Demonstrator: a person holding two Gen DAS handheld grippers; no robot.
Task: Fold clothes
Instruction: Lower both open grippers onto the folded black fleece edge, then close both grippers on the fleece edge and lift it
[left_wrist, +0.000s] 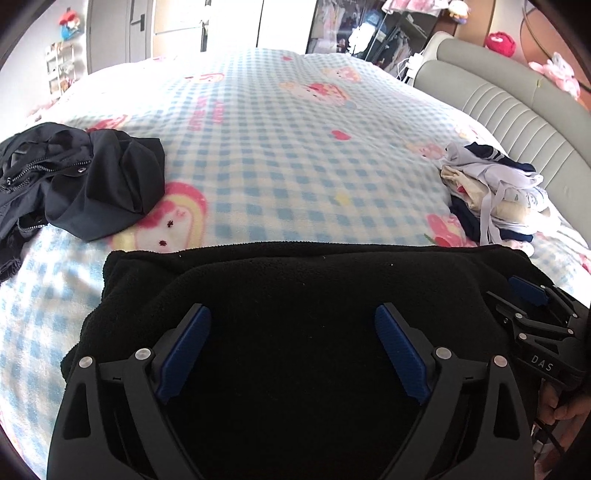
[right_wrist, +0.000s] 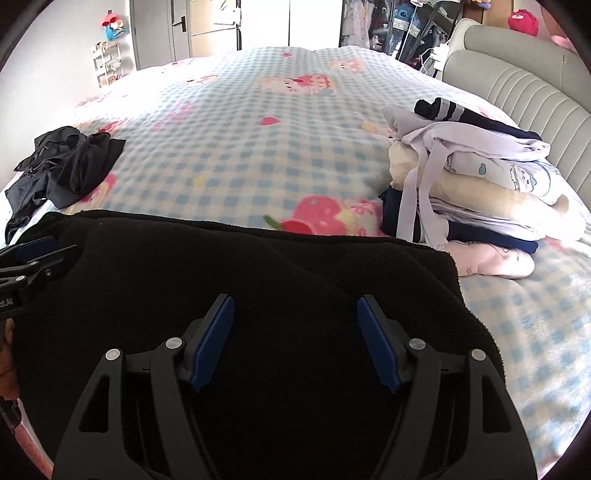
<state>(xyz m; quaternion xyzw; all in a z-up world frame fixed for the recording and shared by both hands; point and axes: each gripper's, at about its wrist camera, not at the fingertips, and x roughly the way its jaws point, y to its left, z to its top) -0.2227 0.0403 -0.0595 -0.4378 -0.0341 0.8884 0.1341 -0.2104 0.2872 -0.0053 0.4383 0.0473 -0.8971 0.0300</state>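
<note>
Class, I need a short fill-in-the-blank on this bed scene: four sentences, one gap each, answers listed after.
1. The fleece garment lying under both tools is ____ in colour.
2. The left tool and the right tool both have their jaws ____.
3. The stack of folded clothes sits beside the padded ____.
4. The crumpled dark jacket lies on a blanket checked in white and ____.

Answers: black; open; headboard; blue

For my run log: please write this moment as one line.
left gripper: open | right gripper: open | black fleece: flat on bed
</note>
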